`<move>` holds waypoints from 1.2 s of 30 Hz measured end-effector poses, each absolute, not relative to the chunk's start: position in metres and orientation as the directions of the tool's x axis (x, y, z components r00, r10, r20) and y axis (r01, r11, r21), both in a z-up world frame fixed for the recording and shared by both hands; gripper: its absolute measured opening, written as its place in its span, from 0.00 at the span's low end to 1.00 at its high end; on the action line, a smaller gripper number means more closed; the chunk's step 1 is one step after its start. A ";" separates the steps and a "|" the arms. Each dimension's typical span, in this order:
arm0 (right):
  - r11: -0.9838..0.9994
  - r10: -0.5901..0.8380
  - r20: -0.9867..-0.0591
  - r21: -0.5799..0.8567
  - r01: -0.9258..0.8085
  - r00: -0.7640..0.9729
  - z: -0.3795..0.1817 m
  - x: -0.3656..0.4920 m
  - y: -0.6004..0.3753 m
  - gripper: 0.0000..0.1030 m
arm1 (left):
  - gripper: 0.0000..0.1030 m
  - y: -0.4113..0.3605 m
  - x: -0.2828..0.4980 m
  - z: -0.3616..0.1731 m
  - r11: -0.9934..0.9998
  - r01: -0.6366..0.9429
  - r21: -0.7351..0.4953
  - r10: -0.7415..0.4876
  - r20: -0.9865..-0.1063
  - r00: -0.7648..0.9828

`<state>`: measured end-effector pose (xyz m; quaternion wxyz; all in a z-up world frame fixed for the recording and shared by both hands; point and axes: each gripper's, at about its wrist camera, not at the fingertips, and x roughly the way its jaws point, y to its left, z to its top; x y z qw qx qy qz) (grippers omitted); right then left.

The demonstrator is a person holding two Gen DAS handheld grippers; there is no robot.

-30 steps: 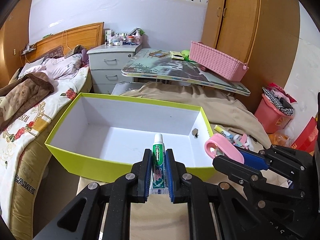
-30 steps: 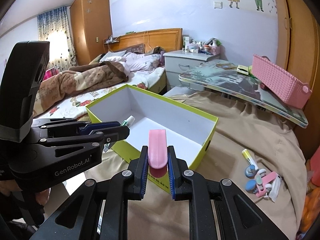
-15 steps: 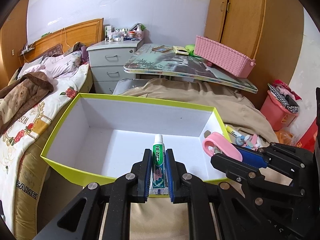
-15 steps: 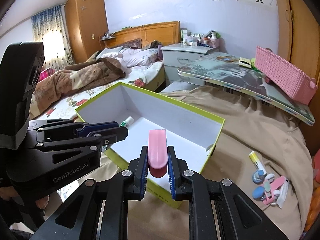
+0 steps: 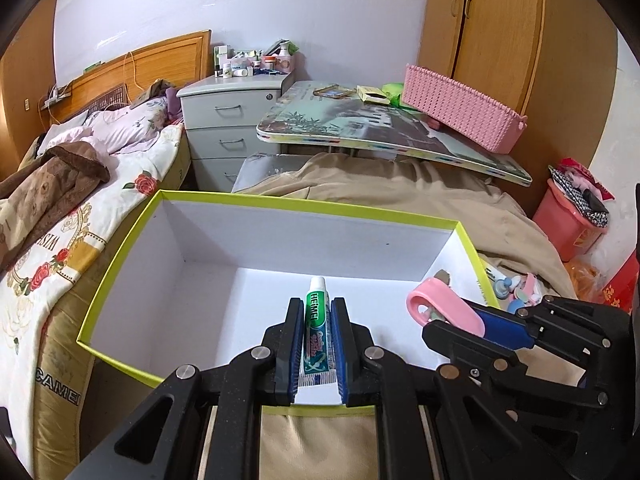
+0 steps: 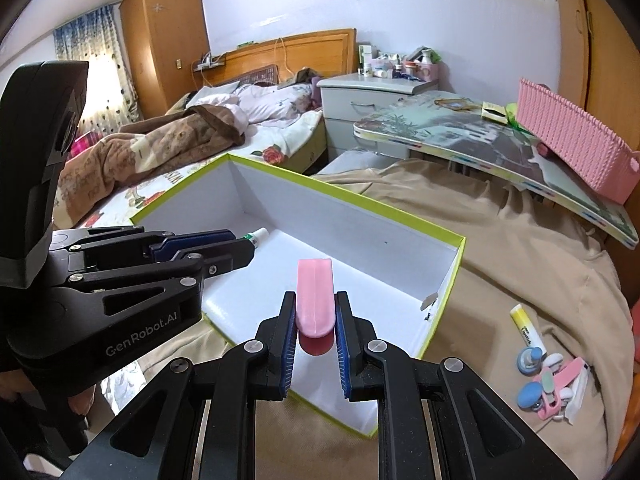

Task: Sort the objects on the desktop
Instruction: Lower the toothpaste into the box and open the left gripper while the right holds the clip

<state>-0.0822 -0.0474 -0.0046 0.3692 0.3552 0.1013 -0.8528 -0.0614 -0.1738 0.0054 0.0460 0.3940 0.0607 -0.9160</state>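
1. Both loads hang over the open lime-green cardboard box with white inside (image 5: 120, 276), which sits on a tan cloth-covered surface (image 6: 520, 264). The grippers are close together above the box's near edge, so I judge that letting go of both at once could knock one against the other.
2. The left gripper (image 5: 317, 344) is clamped on a small green-and-white toothpaste tube (image 5: 316, 320). The tube lies lengthwise between the blue pads, its white cap poking past the tips toward the box's far wall. Released from this height, it might bounce.
3. The right gripper (image 6: 316, 328) pinches a flat pink plastic clip-like piece (image 6: 315, 296), which sticks out well past the fingertips over the box's near right corner. That corner is close; a loose drop could land on the rim or the cloth.
4. More small items (image 6: 548, 376) lie on the cloth, right of the box.
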 end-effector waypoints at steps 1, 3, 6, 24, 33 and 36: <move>-0.708 -0.556 -0.682 0.090 0.700 -0.475 -0.005 -0.083 -0.048 0.18 | 0.14 -0.174 -0.064 0.004 -0.989 0.131 -0.069 -0.040 -0.731 -0.682; -0.710 -0.554 -0.684 0.090 0.699 -0.474 -0.006 -0.084 -0.049 0.18 | 0.14 -0.176 -0.069 0.001 -0.990 0.127 -0.058 -0.043 -0.739 -0.672; -0.713 -0.551 -0.687 0.091 0.695 -0.474 -0.008 -0.087 -0.050 0.18 | 0.14 -0.178 -0.076 -0.004 -0.991 0.126 -0.052 -0.044 -0.752 -0.658; -0.728 -0.523 -0.713 0.088 0.680 -0.467 -0.016 -0.100 -0.058 0.18 | 0.14 -0.189 -0.106 -0.033 -0.989 0.143 -0.030 -0.055 -0.831 -0.554; -0.735 -0.505 -0.727 0.080 0.673 -0.465 -0.019 -0.105 -0.063 0.18 | 0.14 -0.192 -0.109 -0.036 -0.989 0.148 -0.028 -0.057 -0.840 -0.540; -0.732 -0.502 -0.732 0.075 0.677 -0.462 -0.019 -0.105 -0.065 0.18 | 0.14 -0.193 -0.112 -0.037 -0.989 0.145 -0.028 -0.053 -0.848 -0.527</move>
